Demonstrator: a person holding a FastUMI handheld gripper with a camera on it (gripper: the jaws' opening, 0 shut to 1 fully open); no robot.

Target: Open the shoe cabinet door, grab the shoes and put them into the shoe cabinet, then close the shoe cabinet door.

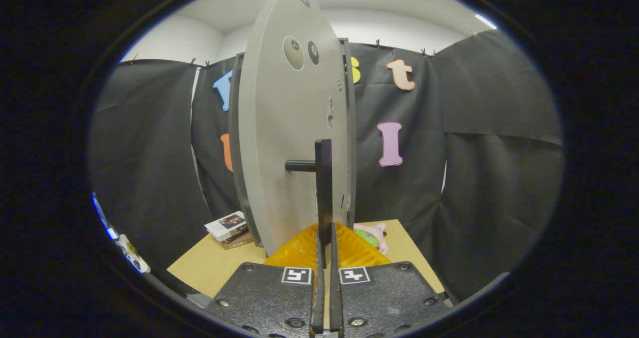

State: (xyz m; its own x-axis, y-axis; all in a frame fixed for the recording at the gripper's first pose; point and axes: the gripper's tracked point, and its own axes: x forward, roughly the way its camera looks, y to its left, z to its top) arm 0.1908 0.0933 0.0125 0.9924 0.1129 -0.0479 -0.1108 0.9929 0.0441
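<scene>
Jaws point(325, 243) are pinching narrow on the black bar handle point(323, 188) of the smooth grey cabinet door point(289, 128), which is standing edge-on just ahead. One stack of books point(228, 228) is lying on the wooden table point(209, 265) beside the door; one soft pink toy point(372, 234) is sitting beyond the fingers.

No readable text; the books' point(228, 229) covers are too small to read
</scene>
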